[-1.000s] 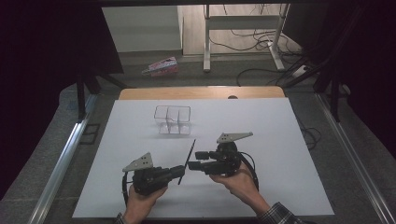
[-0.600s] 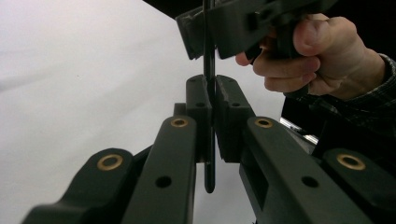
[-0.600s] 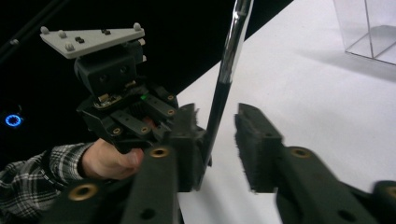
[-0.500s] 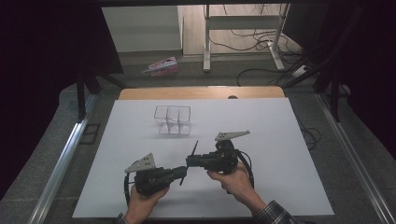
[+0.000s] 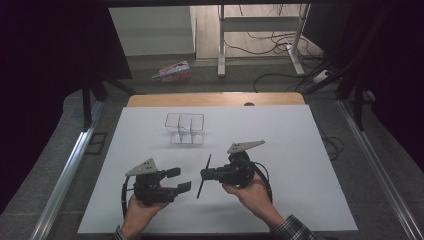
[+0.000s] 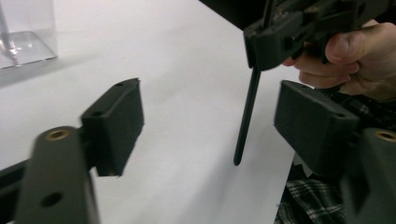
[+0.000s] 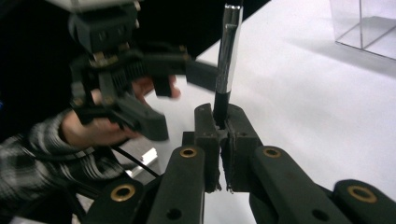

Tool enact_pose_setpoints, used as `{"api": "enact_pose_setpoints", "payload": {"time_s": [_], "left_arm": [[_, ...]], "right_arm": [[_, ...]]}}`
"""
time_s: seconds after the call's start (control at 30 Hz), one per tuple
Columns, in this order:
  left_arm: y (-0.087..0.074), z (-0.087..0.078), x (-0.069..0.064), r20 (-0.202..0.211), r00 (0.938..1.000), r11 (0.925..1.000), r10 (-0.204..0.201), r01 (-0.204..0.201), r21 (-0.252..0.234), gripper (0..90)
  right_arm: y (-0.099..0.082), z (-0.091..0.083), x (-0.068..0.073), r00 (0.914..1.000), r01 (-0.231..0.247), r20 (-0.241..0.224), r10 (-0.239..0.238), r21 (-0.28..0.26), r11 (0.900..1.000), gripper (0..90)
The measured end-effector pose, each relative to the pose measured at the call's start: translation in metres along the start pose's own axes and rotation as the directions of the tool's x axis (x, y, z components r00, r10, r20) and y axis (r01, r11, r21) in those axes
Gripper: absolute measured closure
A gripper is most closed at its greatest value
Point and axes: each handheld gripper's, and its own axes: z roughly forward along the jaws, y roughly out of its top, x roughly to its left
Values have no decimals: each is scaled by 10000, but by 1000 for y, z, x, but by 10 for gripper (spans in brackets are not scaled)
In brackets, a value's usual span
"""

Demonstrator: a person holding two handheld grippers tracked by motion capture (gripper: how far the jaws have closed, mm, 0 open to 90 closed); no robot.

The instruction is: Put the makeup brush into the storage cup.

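Now the handover is done – the right gripper (image 5: 204, 173) clamps the black pen (image 5: 203, 176), the left gripper (image 5: 179, 180) (jaws just opened, empty) should back away – next likely the clear organizer (image 5: 185, 128)

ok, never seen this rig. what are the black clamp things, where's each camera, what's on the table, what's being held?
No robot arm here: a person holds a hand-operated two-jaw gripper in each hand. The high view looks down from above the person's side of the table; the other two come from a camera riding on each gripper, looking along its own jaws.

In the high view the left gripper sits at lower left and the right gripper beside it. The table is covered in white. On it, farther from the person, stands a clear plastic box with compartments.

The right gripper is shut on a thin black stick; its upper part looks silvery in the right gripper view. The left gripper's jaws have just opened and stand apart with nothing pressed between them; in the left gripper view the stick hangs ahead of them, gripped from above.
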Motion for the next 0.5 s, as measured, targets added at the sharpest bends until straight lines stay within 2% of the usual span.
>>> {"api": "enact_pose_setpoints", "payload": {"time_s": [0.1,0.13,0.17,0.2,0.3,0.43,0.47,0.5], "left_arm": [[1,-1,1,-188,9998,9999,-12,15,159,140],[2,-1,2,-305,9995,9986,15,1,524,101],[2,-1,2,-305,9995,9986,15,1,524,74],[3,0,3,-436,9990,9960,86,-47,893,56],[5,0,3,-452,9989,9933,119,-67,1155,43],[9,0,3,-351,9989,9876,295,-237,1553,7],[10,-1,2,-377,9985,9858,405,-337,1648,7],[11,-1,2,-397,9983,9848,427,-354,1700,7]], "right_arm": [[0,1,2,9990,339,281,-346,267,9991,851],[0,1,3,9981,482,375,-496,371,9981,850],[0,1,3,9981,482,375,-496,371,9981,850],[0,2,4,9955,732,560,-764,579,9956,851],[0,3,6,9920,981,716,-1038,793,9920,850],[-1,6,9,9827,1468,955,-1590,1235,9814,850],[-2,8,11,9772,1694,1041,-1850,1426,9752,851],[-2,8,11,9772,1694,1041,-1850,1426,9752,851]]}}
